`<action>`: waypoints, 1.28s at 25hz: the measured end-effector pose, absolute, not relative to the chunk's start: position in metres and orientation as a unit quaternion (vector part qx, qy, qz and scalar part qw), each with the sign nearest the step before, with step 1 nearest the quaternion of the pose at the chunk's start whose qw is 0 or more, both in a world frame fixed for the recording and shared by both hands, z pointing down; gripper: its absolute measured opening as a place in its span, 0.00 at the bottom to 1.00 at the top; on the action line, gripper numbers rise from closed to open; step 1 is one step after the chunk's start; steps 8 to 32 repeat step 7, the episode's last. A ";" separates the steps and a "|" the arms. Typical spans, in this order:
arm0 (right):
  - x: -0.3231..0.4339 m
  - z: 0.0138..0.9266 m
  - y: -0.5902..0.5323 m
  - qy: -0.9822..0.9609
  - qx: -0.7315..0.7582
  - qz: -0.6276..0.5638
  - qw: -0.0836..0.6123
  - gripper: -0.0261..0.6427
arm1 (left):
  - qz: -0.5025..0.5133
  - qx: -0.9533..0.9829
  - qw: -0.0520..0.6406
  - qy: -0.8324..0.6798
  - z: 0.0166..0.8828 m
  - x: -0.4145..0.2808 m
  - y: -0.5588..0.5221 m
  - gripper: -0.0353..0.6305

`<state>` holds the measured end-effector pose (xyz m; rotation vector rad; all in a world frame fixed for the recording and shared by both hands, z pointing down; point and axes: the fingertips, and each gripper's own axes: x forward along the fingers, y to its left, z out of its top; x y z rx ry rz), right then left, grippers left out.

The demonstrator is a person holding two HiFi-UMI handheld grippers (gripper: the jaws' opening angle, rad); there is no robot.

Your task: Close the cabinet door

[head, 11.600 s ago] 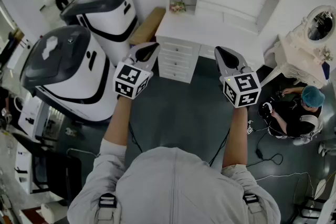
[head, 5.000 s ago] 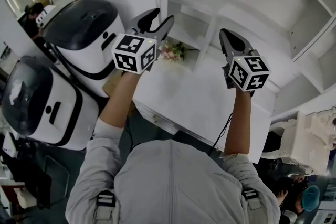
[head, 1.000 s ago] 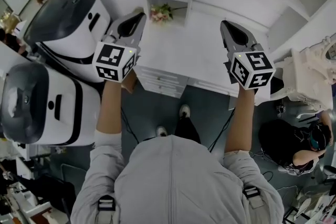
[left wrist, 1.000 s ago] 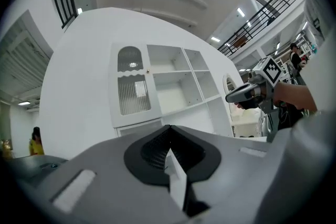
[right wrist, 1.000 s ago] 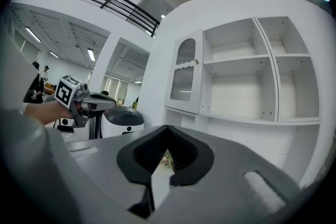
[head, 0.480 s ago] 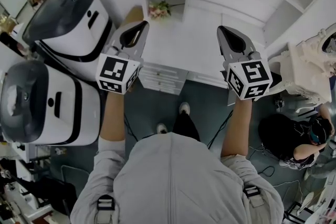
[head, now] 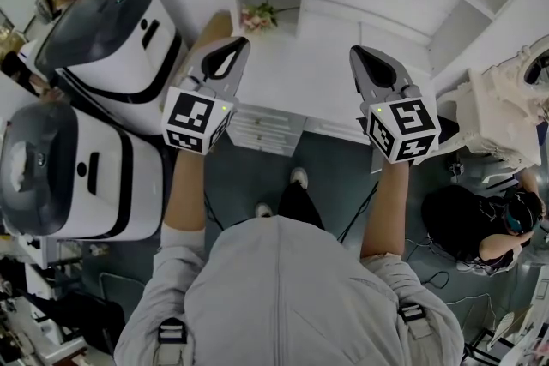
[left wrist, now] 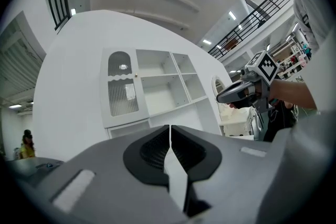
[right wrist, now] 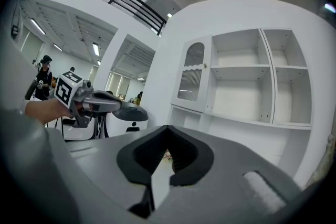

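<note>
One dark-domed white machine (head: 111, 30) stands at 12 o'clock of a second machine (head: 69, 167), both at 9 o'clock of the left gripper (head: 242, 43), whose jaws are clenched together on nothing. A small bunch of flowers (head: 260, 15) lies on the white desk (head: 309, 90) at 12 o'clock from it. The right gripper (head: 354, 52) is likewise clamped closed and empty. The cabinet door (left wrist: 122, 84) (arched top, ribbed glass) sits flush in the hutch's leftmost column, at 11 o'clock above the left jaws, beside open shelves (left wrist: 164, 89). A person (head: 472, 223) sits on the floor at 4 o'clock.
</note>
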<state>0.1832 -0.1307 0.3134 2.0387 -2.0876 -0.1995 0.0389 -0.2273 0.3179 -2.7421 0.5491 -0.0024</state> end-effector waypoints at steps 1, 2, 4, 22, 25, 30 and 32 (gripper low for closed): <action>0.184 0.314 -0.131 -0.710 0.693 -0.067 0.108 0.04 | -0.003 -0.966 0.170 0.192 0.320 0.040 -0.227 0.09; 0.184 0.315 -0.132 -0.710 0.693 -0.066 0.107 0.04 | -0.004 -0.967 0.168 0.192 0.321 0.040 -0.227 0.09; 0.187 0.315 -0.133 -0.710 0.693 -0.066 0.102 0.04 | -0.004 -0.967 0.168 0.190 0.321 0.043 -0.228 0.09; 0.193 0.312 -0.135 -0.708 0.696 -0.068 0.095 0.04 | -0.003 -0.967 0.173 0.187 0.317 0.050 -0.230 0.09; 0.193 0.312 -0.135 -0.708 0.696 -0.068 0.095 0.04 | -0.003 -0.967 0.173 0.187 0.317 0.050 -0.230 0.09; 0.193 0.312 -0.135 -0.708 0.696 -0.068 0.095 0.04 | -0.003 -0.967 0.173 0.187 0.317 0.050 -0.230 0.09; 0.193 0.312 -0.135 -0.708 0.696 -0.068 0.095 0.04 | -0.003 -0.967 0.173 0.187 0.317 0.050 -0.230 0.09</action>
